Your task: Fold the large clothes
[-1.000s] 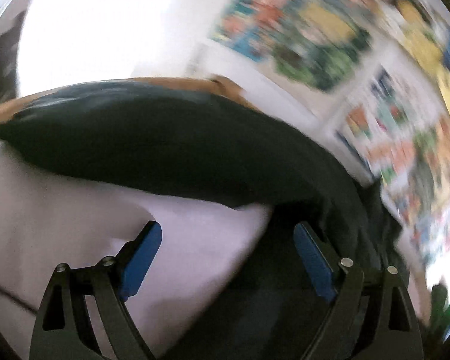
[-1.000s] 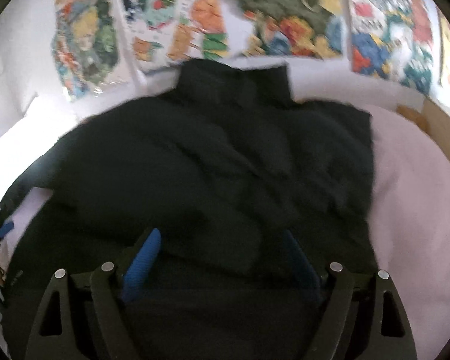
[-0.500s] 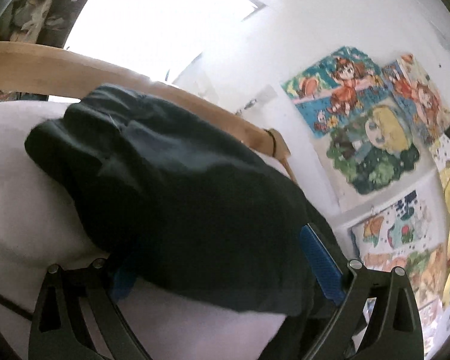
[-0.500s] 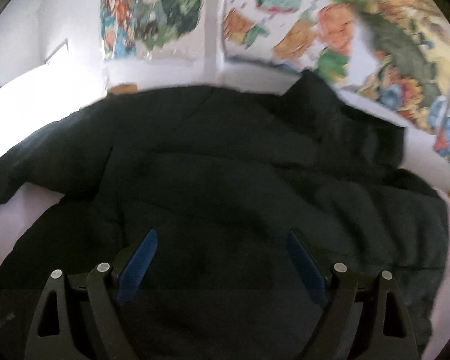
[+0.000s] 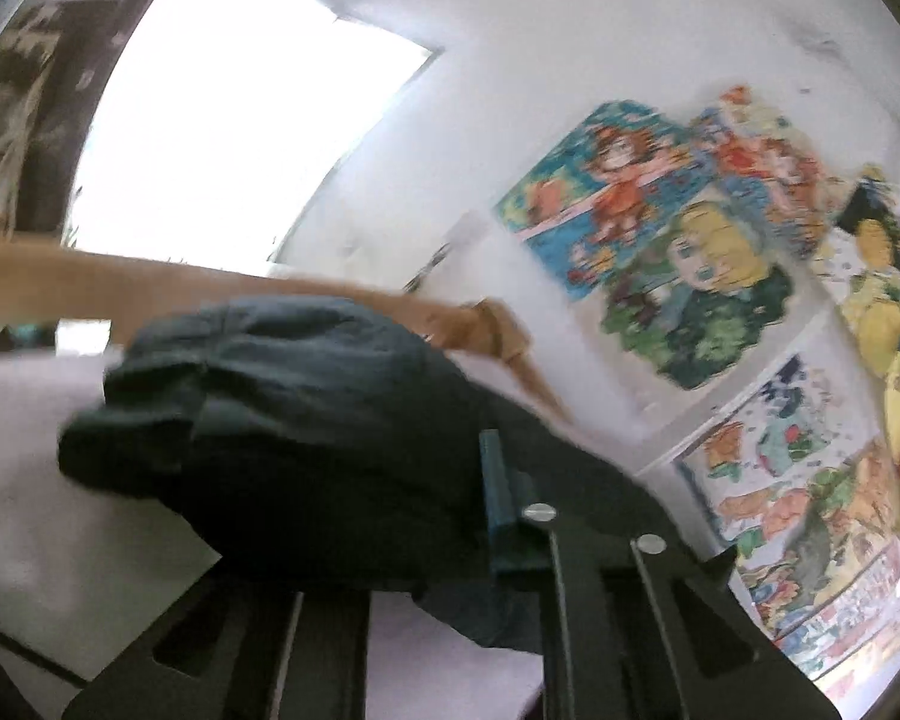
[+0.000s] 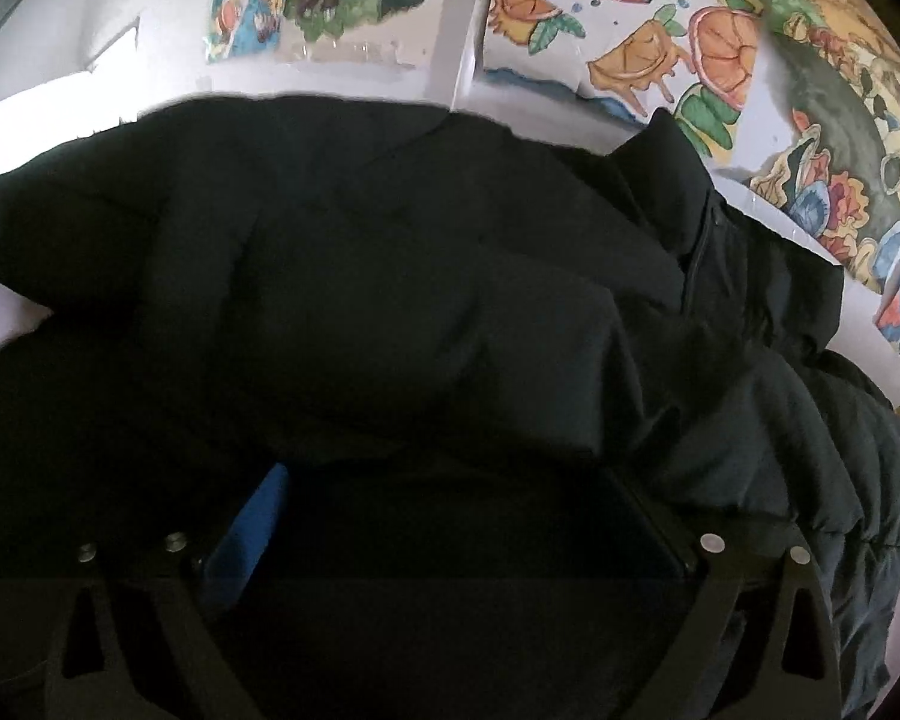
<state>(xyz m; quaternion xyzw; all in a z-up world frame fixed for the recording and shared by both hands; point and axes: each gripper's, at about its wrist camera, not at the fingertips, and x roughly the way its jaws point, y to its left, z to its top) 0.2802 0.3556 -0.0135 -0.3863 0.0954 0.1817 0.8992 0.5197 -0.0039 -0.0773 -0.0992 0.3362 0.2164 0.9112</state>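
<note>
- Left wrist view: a white wall fills the far side, with colourful cartoon posters (image 5: 678, 228) on the right and a bright window (image 5: 228, 138) on the far left. A wooden bed rail (image 5: 150, 288) runs across behind the cloth, and the white bedsheet (image 5: 42, 528) spreads over the near left.
- Left wrist view: the sleeve (image 5: 282, 420) of the black jacket lies bunched over the sheet, its end pointing left. The left gripper (image 5: 438, 516) has its fingers drawn close, pinching the sleeve's dark cloth; only the right blue pad (image 5: 498, 492) shows, pressed against the fabric, while the other finger is hidden under the folds.
- Right wrist view: more posters (image 6: 648, 60) cover the far wall. The black jacket (image 6: 450, 300) fills nearly the whole frame, collar (image 6: 678, 180) at the far right, a puffy fold lying across the middle.
- Right wrist view: the right gripper (image 6: 450, 516) stands wide, fingers spread over the near part of the jacket; the blue left pad (image 6: 252, 528) shows, the right one is lost in shadow. Whether they touch the cloth I cannot tell.
</note>
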